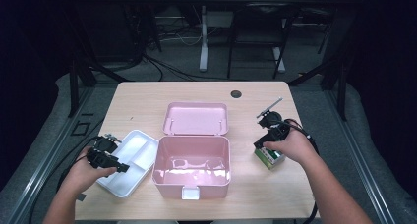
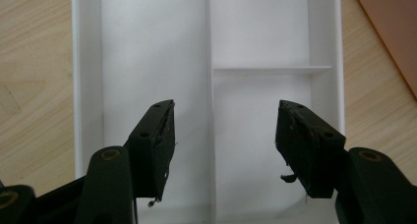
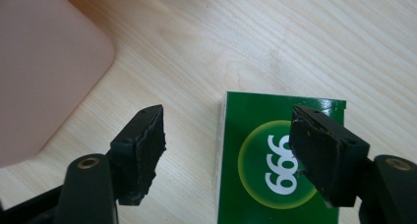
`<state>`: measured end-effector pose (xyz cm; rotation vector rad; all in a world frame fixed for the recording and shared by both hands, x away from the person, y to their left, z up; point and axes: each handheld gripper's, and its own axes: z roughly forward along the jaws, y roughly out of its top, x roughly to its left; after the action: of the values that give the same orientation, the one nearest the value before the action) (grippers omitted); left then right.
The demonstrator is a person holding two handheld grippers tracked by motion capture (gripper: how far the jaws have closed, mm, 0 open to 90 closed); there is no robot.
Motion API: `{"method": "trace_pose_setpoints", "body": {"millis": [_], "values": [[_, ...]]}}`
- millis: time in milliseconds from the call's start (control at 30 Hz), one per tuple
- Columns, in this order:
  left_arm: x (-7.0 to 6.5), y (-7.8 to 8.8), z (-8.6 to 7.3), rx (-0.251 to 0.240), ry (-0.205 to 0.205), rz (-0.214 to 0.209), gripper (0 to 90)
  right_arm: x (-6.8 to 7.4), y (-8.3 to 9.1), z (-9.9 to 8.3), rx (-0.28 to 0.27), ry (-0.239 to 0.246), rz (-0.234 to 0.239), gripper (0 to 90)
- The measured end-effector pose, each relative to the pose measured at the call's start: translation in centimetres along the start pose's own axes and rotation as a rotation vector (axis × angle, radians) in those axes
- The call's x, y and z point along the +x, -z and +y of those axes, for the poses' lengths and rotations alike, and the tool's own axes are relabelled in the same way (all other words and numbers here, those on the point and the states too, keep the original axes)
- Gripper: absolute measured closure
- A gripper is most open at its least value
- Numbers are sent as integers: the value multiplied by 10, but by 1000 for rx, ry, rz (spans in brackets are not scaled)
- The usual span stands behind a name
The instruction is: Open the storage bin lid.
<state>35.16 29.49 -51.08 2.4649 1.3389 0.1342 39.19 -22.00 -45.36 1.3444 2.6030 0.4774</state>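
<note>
Two grippers, both open and empty: right gripper (image 3: pixel 226 150) over green carton (image 3: pixel 278 160), lower right, probably light, stiff, best pinched across its sides; left gripper (image 2: pixel 223 145) above white tray (image 2: pixel 88 86).

Pink storage box (image 1: pixel 192 167): open, lid hinged back, standing mid-bench, off to the side of both sets of jaws.
White divided tray (image 2: pixel 157 52): three compartments, flat on the bench, directly beneath the spread left jaws.
Green carton (image 3: pixel 275 160): printed "999", lying flat, partly under one right jaw.
</note>
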Motion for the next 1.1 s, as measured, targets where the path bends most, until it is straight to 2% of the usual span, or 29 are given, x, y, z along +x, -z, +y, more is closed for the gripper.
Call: {"method": "trace_pose_setpoints", "body": {"millis": [233,400,533,867,900,1000,1067,1100], "values": [[0,-1,0,3,-3,-5,405,-13,-2,-1,41,2,-14,227],[0,-2,1,2,-1,-5,403,-20,-6,-2,75,-28,-6,185],[1,-2,1,7,1,-5,404,-26,-9,-2,101,-55,-19,148],[1,-2,0,1,4,-8,404,-39,-21,-3,152,-93,-24,140],[1,-3,1,3,1,-5,404,-40,-22,-3,159,-100,-14,140],[1,-3,1,14,1,21,404,-43,-25,-4,165,-108,-24,140],[2,-4,0,12,6,12,404,-45,-27,-5,172,-123,-18,127],[2,-4,0,10,7,5,404,-46,-27,-5,165,-127,0,128]]}}
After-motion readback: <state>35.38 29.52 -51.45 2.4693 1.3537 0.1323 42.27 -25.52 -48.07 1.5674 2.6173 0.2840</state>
